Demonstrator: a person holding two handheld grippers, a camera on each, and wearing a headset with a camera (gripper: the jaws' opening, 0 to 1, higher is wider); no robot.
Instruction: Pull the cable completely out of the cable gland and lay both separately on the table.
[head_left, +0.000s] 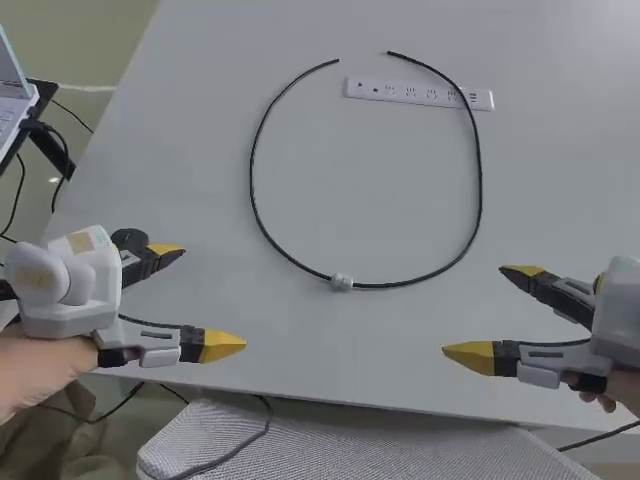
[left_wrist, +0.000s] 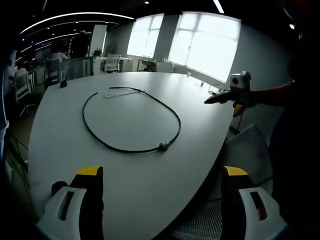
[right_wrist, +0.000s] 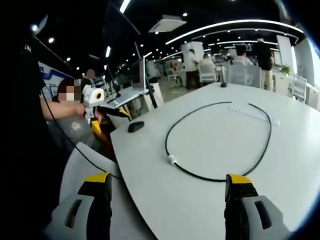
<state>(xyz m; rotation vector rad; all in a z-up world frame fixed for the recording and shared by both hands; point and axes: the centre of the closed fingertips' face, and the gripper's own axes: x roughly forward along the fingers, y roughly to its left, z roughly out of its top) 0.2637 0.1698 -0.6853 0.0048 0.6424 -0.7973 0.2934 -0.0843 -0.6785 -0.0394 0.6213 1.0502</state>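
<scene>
A thin black cable (head_left: 252, 170) lies in a wide loop on the pale table (head_left: 400, 200), its two ends apart at the far side. A small white cable gland (head_left: 341, 282) sits threaded on the near arc of the cable. My left gripper (head_left: 200, 298) hovers open near the table's front left edge, well left of the gland. My right gripper (head_left: 492, 312) is open at the front right. The left gripper view has the gland (left_wrist: 162, 147) ahead of its yellow tips (left_wrist: 162, 172). In the right gripper view the gland (right_wrist: 171, 160) sits just beyond the open gripper (right_wrist: 167, 180).
A white power strip (head_left: 420, 93) lies at the far side by the cable ends. A black mouse (right_wrist: 135, 126) rests near the left table edge. A laptop (head_left: 10, 85) on a stand is off to the left, and a grey chair (head_left: 250, 440) sits below the front edge.
</scene>
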